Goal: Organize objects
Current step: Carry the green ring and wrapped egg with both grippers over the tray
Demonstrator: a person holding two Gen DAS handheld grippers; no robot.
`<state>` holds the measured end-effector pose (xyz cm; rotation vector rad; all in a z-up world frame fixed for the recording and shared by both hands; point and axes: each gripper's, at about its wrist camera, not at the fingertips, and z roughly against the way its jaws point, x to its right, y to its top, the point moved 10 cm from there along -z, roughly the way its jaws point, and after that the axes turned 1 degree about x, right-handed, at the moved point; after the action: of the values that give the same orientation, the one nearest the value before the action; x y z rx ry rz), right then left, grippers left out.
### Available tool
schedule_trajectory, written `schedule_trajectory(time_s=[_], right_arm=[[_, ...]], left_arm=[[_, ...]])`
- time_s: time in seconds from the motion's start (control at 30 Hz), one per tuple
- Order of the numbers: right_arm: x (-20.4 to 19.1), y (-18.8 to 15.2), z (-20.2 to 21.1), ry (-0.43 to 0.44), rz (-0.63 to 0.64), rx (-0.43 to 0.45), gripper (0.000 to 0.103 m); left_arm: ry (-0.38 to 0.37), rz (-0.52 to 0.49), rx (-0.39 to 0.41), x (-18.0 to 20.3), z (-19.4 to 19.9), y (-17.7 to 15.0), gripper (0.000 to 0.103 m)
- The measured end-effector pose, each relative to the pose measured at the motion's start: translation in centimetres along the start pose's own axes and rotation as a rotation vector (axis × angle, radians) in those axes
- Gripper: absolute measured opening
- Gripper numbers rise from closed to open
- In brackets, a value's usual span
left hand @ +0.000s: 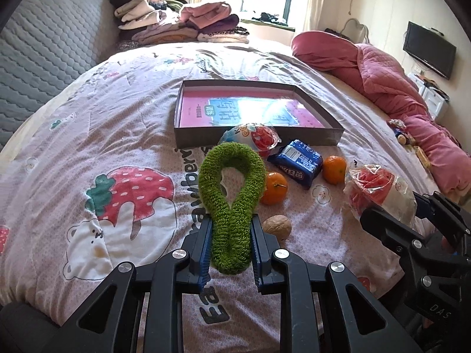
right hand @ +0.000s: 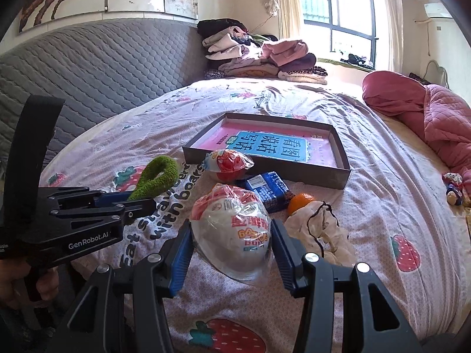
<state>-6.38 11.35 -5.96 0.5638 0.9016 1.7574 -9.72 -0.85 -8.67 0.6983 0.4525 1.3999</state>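
A strawberry-print bed (left hand: 88, 135) carries a far box (left hand: 335, 136). Left gripper (left hand: 231, 244) jaws pinch a green loop (left hand: 232, 194); right gripper (right hand: 232, 247) jaws pinch a wrapped egg (right hand: 232, 232), half hiding an orange (right hand: 300, 201).

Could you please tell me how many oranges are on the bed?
2: one orange beside the green loop, the other orange right of the blue packet. More may be hidden.
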Motion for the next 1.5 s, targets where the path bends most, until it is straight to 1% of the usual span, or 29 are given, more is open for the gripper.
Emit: schedule_trajectory(time_s=[0.37, 0.6, 1.07, 1.5], right_arm=[[0.9, 2.4, 2.0, -0.011, 0.004, 0.062, 0.051], [1.6, 3.7, 2.1, -0.024, 0.016, 0.081, 0.051], [3.0, 6.5, 1.0, -0.035, 0.022, 0.117, 0.051], [4.7, 9.0, -0.4, -0.053, 0.022, 0.153, 0.051]], left_arm=[[-0.002, -0.022, 0.062, 0.7, 2.5, 2.2, 0.024], [-0.007, -0.027, 0.084, 1.0, 3.1, 3.6, 0.024], [-0.011, -0.013, 0.114, 0.4, 2.8, 6.5, 0.024], [-0.015, -0.016, 0.128, 0.8, 1.0, 8.9, 0.024]])
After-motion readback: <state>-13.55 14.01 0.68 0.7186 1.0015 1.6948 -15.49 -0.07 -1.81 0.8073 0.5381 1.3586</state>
